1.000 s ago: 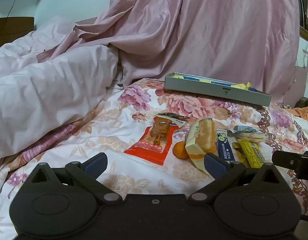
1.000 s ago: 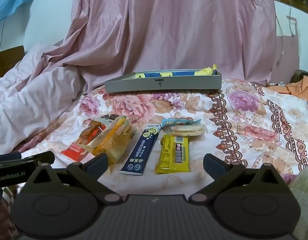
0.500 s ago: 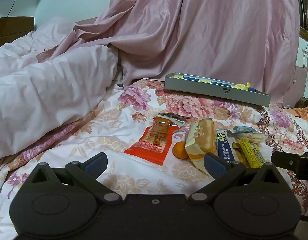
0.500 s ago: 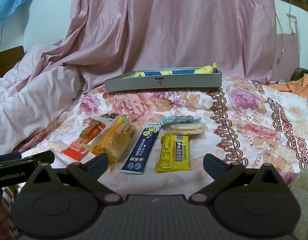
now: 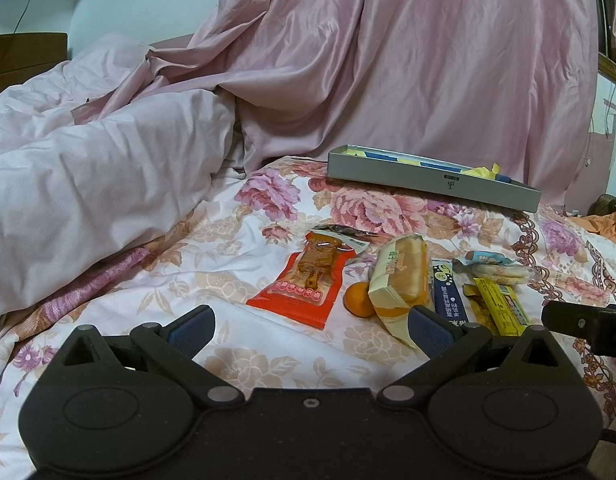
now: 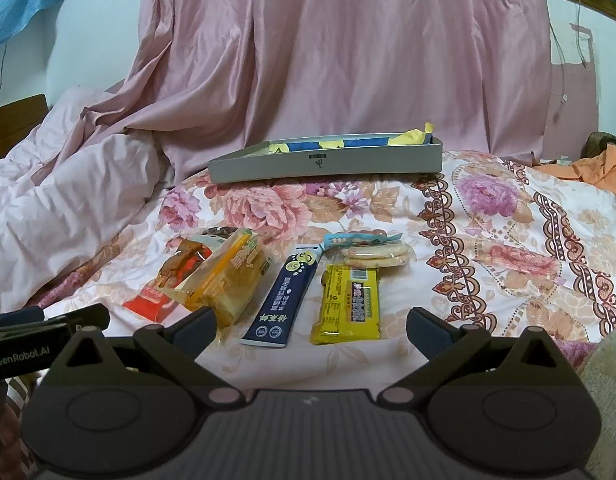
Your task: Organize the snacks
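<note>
Both grippers hover level, jaws spread, before the snacks.

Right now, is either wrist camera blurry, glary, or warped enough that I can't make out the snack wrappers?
Left wrist view: sharp, dim warm light, edges bowed by the fisheye, red packet clear. Right wrist view: sharp too, yellow bar and navy stick print visible but small, slight sheen, no real glare.

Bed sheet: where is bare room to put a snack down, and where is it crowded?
Free: the sheet right of the yellow bar and crackers; also the strip between the snack row and the grey tray. Crowded: from the red pack to the yellow bar.
</note>
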`<state>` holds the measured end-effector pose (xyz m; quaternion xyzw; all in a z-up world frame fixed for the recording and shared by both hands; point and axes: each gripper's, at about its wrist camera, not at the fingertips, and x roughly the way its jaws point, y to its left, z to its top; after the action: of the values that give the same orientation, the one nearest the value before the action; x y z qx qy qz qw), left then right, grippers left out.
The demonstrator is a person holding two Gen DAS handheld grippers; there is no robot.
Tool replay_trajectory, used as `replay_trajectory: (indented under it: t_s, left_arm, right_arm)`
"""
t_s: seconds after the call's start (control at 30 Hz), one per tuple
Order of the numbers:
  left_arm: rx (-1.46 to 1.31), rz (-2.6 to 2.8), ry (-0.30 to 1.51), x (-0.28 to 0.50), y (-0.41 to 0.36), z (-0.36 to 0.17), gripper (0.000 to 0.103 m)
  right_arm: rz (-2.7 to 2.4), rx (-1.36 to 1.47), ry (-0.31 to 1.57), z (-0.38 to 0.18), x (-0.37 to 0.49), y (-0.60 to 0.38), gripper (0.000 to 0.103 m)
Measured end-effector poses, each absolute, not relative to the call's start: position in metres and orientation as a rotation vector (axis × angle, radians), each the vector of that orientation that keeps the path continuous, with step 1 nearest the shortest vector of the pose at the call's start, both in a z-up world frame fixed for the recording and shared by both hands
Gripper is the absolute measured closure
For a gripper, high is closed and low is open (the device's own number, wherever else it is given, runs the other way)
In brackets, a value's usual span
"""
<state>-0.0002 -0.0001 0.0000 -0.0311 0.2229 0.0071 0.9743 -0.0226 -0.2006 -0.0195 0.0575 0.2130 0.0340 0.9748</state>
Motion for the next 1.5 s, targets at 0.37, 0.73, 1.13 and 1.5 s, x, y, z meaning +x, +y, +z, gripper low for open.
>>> replay_trajectory:
  t_s: [0.37,0.73,1.13,1.5]
  left_arm:
    - [-0.063,0.014,0.45,-0.0002,0.0,0.0,0.001]
    - [-0.064,0.014,0.45,-0.0002,0.0,0.0,0.001]
    - [-0.061,0.018,0.454,-0.0005,-0.0002,-0.0002,0.001]
    - [-0.067,0.04,0.507,0.0061,-0.005,-0.0035,0.001]
  right_arm:
    - [0.069,0.119,0.432,-0.0196,-0.0226,-0.2012,0.0]
    - [0.069,0.122,0.434,-0.0206,-0.0223,-0.2007,0.0]
    - [0.069,0.125,0.441,-0.0239,-0.0195,-0.2003,0.0]
    - [0.062,0.124,0.486,-0.0263,-0.0144,-0.1976,0.0]
